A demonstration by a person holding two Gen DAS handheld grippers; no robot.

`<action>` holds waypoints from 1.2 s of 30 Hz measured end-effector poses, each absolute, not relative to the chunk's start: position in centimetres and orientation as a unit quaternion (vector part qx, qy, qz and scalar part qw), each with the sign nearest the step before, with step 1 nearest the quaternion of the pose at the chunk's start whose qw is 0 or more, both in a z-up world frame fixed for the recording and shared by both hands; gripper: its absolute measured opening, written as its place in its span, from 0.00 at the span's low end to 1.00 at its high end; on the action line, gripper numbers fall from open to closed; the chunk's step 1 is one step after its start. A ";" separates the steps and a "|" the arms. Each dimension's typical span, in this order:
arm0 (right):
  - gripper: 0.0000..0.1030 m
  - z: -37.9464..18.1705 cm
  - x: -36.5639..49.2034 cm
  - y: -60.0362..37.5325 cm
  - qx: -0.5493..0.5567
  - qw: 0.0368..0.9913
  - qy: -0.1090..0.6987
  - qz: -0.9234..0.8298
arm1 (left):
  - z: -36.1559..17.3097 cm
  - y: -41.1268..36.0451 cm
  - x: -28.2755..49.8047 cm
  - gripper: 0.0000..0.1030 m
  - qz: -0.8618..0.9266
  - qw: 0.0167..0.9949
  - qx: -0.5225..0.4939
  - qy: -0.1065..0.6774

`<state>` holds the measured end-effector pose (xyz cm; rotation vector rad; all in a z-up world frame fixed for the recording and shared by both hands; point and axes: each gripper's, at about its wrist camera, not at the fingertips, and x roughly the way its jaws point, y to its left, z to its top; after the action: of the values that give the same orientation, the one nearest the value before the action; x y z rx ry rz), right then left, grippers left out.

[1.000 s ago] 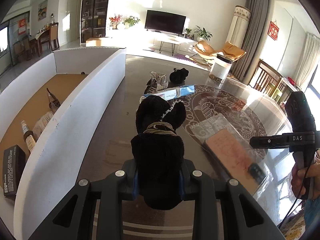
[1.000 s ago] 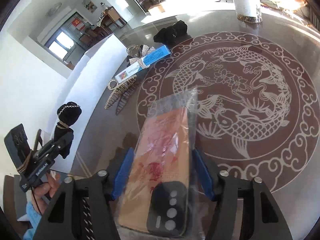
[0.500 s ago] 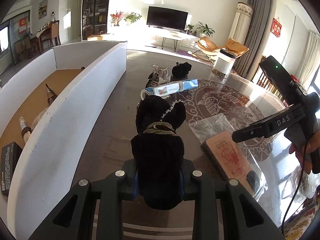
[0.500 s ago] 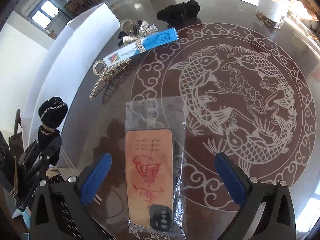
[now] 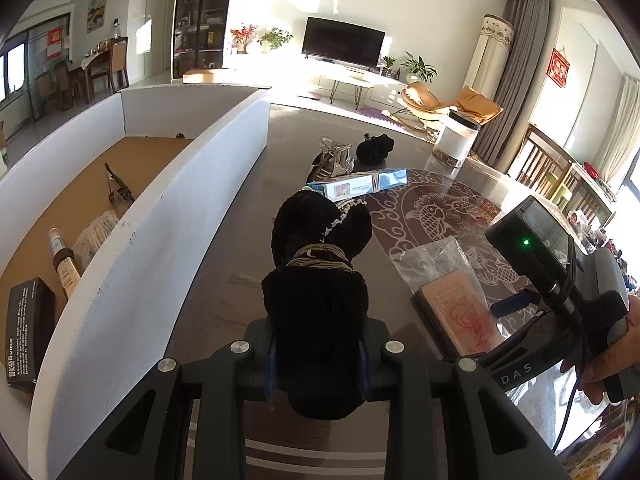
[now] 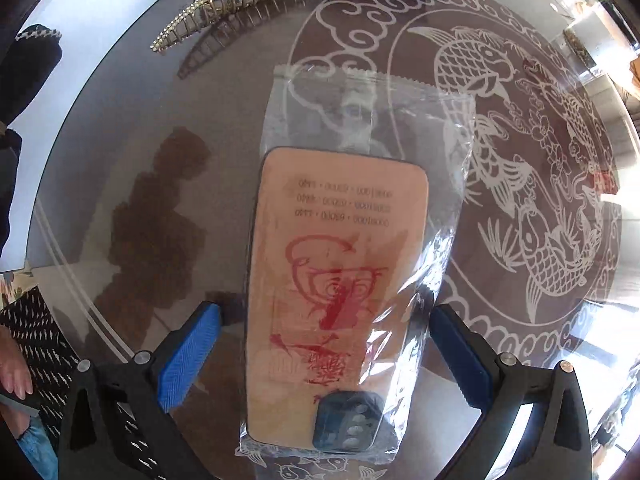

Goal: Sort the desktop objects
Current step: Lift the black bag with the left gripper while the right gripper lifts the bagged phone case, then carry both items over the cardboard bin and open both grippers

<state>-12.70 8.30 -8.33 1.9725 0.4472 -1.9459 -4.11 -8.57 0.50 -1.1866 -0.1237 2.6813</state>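
Observation:
My left gripper (image 5: 318, 354) is shut on a black fuzzy hair tie (image 5: 318, 280) with a beaded trim, held above the glass table next to the white box wall (image 5: 160, 232). My right gripper (image 6: 326, 350) is open, its blue pads on either side of a peach phone case in a clear plastic bag (image 6: 340, 264) that lies flat on the table. The bagged case also shows in the left wrist view (image 5: 456, 304), partly behind the right gripper's body (image 5: 560, 300).
A pearl hair claw (image 6: 224, 8) and a blue-and-white box (image 5: 360, 186) lie further along the table. A silver bow clip (image 5: 334, 156) and another black hair tie (image 5: 374, 148) lie beyond. The cardboard-floored box (image 5: 80, 200) holds a black carton, bottle and other items.
My right gripper let go of the bagged phone case, opened wide and rose, then came back down low over the case. The left gripper kept still with the hair tie.

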 end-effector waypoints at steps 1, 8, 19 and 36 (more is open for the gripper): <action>1.00 -8.3 -12.6 8.2 0.688 0.174 0.163 -0.685 | 0.4 -8.5 -4.2 0.28 0.908 0.103 -0.404 -0.041; 0.74 -6.3 -12.9 10.2 0.654 0.235 0.150 -0.703 | 0.1 -7.6 -4.2 0.28 0.907 0.105 -0.407 -0.026; 0.74 -3.3 -15.6 17.8 0.647 0.267 -0.082 -0.709 | 2.0 -8.6 -3.7 0.28 0.908 0.118 -0.399 -0.055; 0.74 10.2 -20.6 -14.2 0.491 0.458 -0.072 -0.737 | 4.8 -32.1 -7.0 0.28 0.890 -0.098 -0.431 -0.113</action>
<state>-20.58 -14.25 10.22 1.2106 -0.1772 -1.8154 -7.04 -32.09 4.83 -1.4458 -0.3777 2.9839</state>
